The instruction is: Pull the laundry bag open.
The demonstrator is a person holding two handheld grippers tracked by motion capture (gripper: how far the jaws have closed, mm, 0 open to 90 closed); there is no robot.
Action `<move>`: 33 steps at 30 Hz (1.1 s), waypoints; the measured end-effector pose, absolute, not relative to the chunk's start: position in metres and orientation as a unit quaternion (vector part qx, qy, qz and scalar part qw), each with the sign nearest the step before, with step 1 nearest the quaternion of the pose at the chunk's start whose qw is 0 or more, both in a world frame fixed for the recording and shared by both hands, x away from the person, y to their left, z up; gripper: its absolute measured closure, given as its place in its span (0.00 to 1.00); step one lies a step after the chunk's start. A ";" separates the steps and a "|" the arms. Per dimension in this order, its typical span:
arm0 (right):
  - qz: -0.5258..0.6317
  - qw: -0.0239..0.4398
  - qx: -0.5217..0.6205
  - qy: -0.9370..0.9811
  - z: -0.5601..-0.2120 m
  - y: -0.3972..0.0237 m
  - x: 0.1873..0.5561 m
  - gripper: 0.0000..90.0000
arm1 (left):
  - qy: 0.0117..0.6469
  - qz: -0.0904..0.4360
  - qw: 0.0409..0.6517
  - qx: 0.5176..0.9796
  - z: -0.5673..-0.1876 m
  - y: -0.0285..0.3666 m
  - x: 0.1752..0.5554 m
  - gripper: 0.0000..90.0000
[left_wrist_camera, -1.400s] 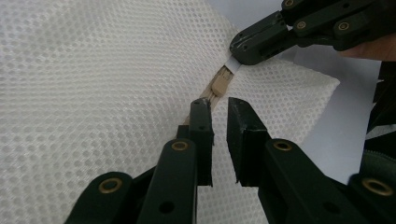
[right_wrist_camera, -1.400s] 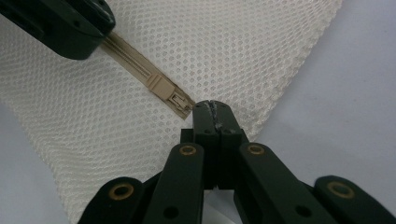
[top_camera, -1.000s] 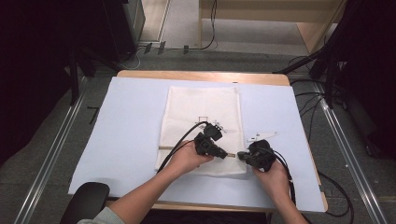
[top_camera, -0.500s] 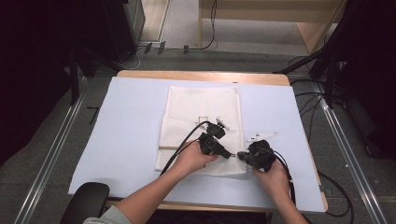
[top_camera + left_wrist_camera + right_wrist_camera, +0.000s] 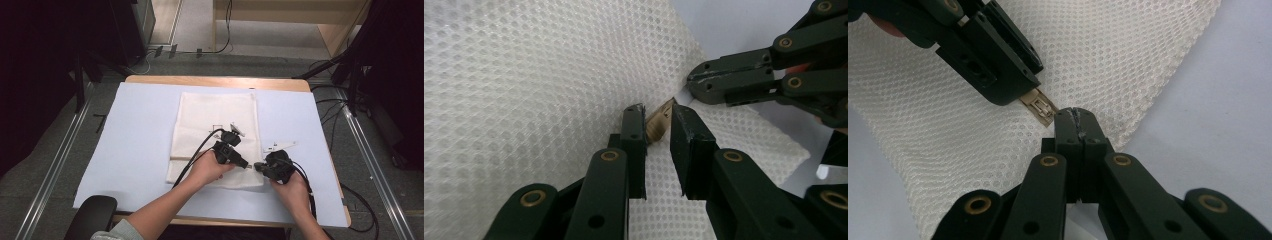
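A white mesh bag (image 5: pixel 215 115) lies flat on the pale blue table cover (image 5: pixel 135 135). Near the bag's front right corner, my left gripper (image 5: pixel 247 165) is shut on the beige zipper pull (image 5: pixel 658 125), which sticks out between its jaw tips (image 5: pixel 656 117). My right gripper (image 5: pixel 258 164) meets it tip to tip. In the right gripper view its jaws (image 5: pixel 1075 114) are pressed together on the mesh edge, just past the zipper pull (image 5: pixel 1040 107). The left gripper (image 5: pixel 1018 90) comes in from the upper left there.
The wooden table edge (image 5: pixel 215 80) shows at the back. Cables (image 5: pixel 360 210) trail off the right side onto the floor. A black chair arm (image 5: pixel 92 215) sits at the front left. Small white markers (image 5: pixel 277 146) lie on the cover right of the bag.
The left hand and its gripper have edged slightly to the right along the bag's near edge, toward the right gripper. The right gripper has stayed put.
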State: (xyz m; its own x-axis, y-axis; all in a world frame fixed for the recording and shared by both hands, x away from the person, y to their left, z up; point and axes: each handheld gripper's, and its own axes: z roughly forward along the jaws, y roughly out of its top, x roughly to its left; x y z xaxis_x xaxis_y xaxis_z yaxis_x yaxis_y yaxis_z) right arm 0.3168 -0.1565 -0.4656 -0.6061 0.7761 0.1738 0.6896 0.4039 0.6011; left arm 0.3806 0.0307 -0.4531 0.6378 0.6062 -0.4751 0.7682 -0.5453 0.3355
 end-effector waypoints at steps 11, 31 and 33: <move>0.326 0.065 0.440 0.834 -0.466 -0.157 0.317 1.00 | 0.374 -0.144 0.260 0.878 -0.453 0.021 0.377 0.98; 0.321 0.076 0.445 0.833 -0.466 -0.154 0.314 1.00 | 0.348 -0.118 0.256 0.894 -0.449 0.023 0.373 0.99; 0.321 0.077 0.444 0.833 -0.466 -0.154 0.314 1.00 | 0.345 -0.110 0.256 0.896 -0.449 0.022 0.372 0.99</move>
State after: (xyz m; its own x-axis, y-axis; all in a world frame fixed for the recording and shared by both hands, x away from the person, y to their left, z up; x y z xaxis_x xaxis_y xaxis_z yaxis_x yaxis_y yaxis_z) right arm 0.3140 -0.1543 -0.4660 -0.5933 0.7896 0.1566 0.6904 0.3991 0.6033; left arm 0.3721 0.0223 -0.4488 0.7377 0.5618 -0.3744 0.6748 -0.6311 0.3826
